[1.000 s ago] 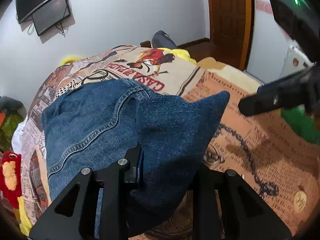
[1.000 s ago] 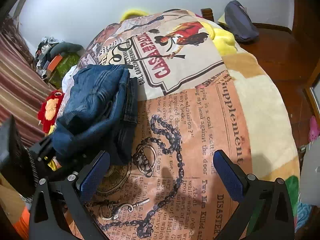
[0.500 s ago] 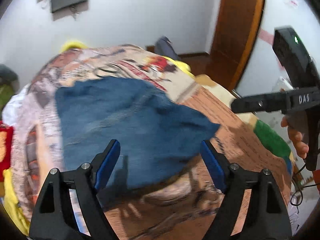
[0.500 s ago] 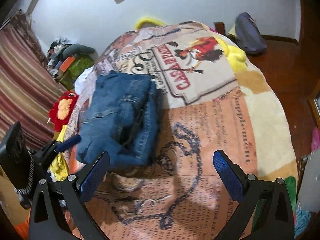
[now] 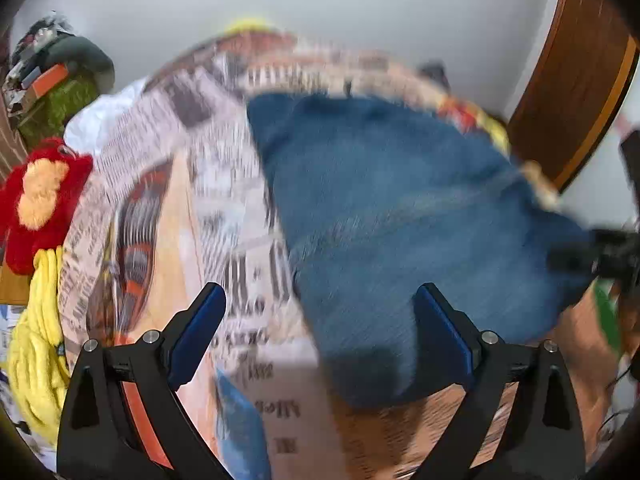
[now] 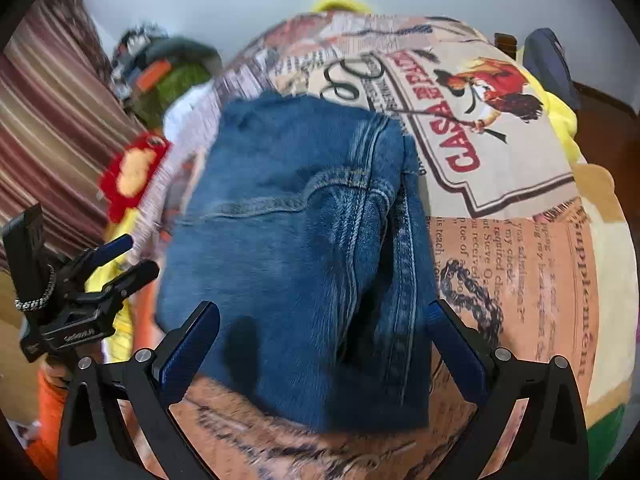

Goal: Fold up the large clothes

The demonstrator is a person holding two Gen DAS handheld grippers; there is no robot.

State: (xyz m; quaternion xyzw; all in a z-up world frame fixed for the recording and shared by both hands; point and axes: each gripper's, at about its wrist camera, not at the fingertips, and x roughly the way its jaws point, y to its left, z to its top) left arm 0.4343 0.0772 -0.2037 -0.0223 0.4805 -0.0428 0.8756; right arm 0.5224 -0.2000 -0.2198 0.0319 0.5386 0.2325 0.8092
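Observation:
A pair of blue jeans lies folded in a thick stack on the printed blanket that covers the bed. My right gripper is open and empty, hovering over the near end of the stack. My left gripper is open and empty above the near left edge of the jeans; that view is motion-blurred. The left gripper also shows in the right wrist view, off the stack's left side. The right gripper's tips show at the right edge of the left wrist view.
A red and yellow plush toy and yellow fabric lie at the bed's left edge. A clutter pile stands by the wall. A wooden door is on the right. A dark bag lies on the floor beyond the bed.
My left gripper let go of the jeans, opened, and swung back to the left. The jeans dropped flat into a folded stack. My right gripper moved in over the stack.

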